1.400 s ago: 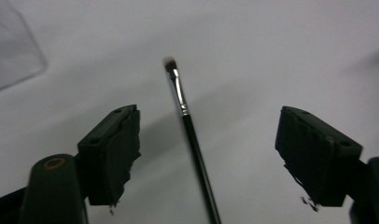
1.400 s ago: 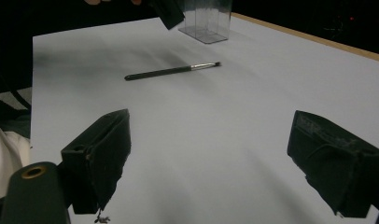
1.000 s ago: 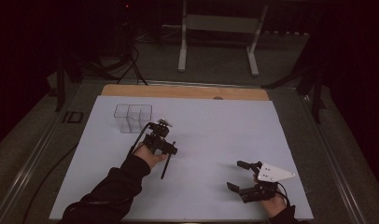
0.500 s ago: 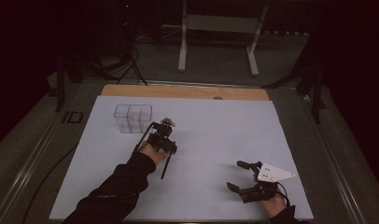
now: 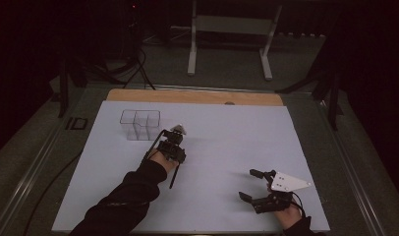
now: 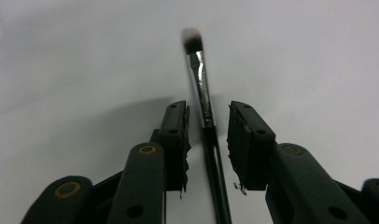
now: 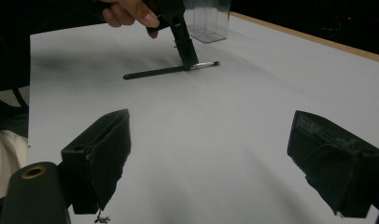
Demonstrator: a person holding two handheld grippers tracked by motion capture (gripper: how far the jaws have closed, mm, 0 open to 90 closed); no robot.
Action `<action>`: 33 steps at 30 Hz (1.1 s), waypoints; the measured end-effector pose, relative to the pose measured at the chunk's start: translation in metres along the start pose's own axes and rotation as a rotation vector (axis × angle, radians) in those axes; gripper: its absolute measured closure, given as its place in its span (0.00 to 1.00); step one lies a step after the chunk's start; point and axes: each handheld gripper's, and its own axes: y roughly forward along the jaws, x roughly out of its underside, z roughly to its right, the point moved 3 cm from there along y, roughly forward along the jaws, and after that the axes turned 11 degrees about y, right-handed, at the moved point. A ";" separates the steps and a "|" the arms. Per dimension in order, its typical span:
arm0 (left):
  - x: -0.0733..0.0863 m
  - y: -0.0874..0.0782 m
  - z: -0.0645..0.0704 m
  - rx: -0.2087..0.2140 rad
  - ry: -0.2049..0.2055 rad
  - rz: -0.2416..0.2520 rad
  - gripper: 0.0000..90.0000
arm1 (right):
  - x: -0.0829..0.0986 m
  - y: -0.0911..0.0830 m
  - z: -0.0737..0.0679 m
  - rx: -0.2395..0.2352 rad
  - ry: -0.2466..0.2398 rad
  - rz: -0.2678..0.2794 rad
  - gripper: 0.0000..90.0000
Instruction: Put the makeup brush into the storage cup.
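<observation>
So the makeup brush (image 6: 204,100) lies lengthwise between the left claw (image 6: 207,140)'s parted jaws, ungripped; the right claw (image 5: 253,185) sits wide open, well apart.

I count one makeup brush (image 6: 204,100), one clear divided box (image 5: 140,124), and my two tongs, left (image 5: 171,142) and right (image 5: 250,184).

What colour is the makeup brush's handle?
Black, with a silver ferrule; the makeup brush shows best in the left gripper view.
</observation>
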 end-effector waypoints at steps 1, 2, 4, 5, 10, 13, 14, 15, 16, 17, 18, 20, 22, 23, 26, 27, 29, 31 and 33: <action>0.000 0.000 0.000 0.000 -0.001 0.000 0.81 | 0.000 0.000 0.000 -0.001 -0.002 0.000 0.15; 0.000 0.000 0.000 0.008 0.002 -0.005 0.81 | 0.000 0.000 0.000 -0.001 -0.002 0.000 0.15; -0.001 0.001 0.000 0.024 0.005 -0.012 0.84 | 0.000 0.000 0.000 -0.002 -0.003 -0.002 0.15; -0.001 0.001 0.000 0.024 0.005 -0.012 0.84 | 0.000 0.000 0.000 -0.002 -0.003 -0.002 0.15; -0.002 0.005 0.003 0.011 0.051 -0.035 0.88 | 0.000 0.000 0.000 -0.002 -0.003 -0.002 0.15; -0.003 0.006 0.002 0.002 0.053 -0.041 0.92 | 0.000 0.000 0.000 -0.001 -0.003 -0.002 0.15; -0.003 0.006 0.002 0.002 0.053 -0.046 0.92 | 0.000 0.000 0.000 -0.001 -0.003 -0.002 0.15; -0.003 0.006 0.002 0.004 0.060 -0.054 0.93 | 0.000 0.000 0.000 -0.001 -0.003 -0.003 0.15; -0.004 0.006 0.002 0.003 0.065 -0.056 0.93 | 0.000 0.000 0.000 -0.001 -0.004 -0.003 0.15; -0.004 0.006 0.002 0.001 0.081 -0.064 0.93 | 0.000 0.000 -0.001 -0.001 -0.004 -0.003 0.15; -0.005 0.006 0.003 -0.004 0.088 -0.067 0.93 | 0.000 0.000 -0.001 -0.001 -0.004 -0.002 0.15; -0.006 0.006 0.005 -0.024 0.134 -0.079 0.94 | 0.000 0.000 0.000 0.000 -0.003 -0.001 0.15; -0.005 0.005 0.006 -0.027 0.146 -0.085 0.94 | 0.000 0.000 0.000 0.002 -0.002 -0.001 0.15; -0.004 0.004 0.005 -0.016 0.152 -0.074 0.95 | 0.000 0.000 0.000 0.003 -0.002 -0.001 0.15; -0.002 -0.003 0.001 -0.025 0.151 -0.032 0.95 | 0.000 0.000 0.000 0.006 -0.003 0.000 0.15; -0.001 -0.006 0.000 -0.018 0.148 -0.013 0.95 | 0.000 -0.001 0.000 0.005 -0.002 0.000 0.15; 0.001 -0.013 -0.001 -0.025 0.158 0.023 0.95 | 0.000 0.000 0.000 0.006 0.000 0.000 0.15; 0.002 -0.021 -0.001 -0.019 0.156 0.058 0.95 | 0.000 0.000 0.000 0.005 0.001 -0.001 0.15; 0.004 -0.029 -0.001 -0.019 0.165 0.092 0.95 | 0.000 0.000 0.000 0.004 0.001 0.001 0.15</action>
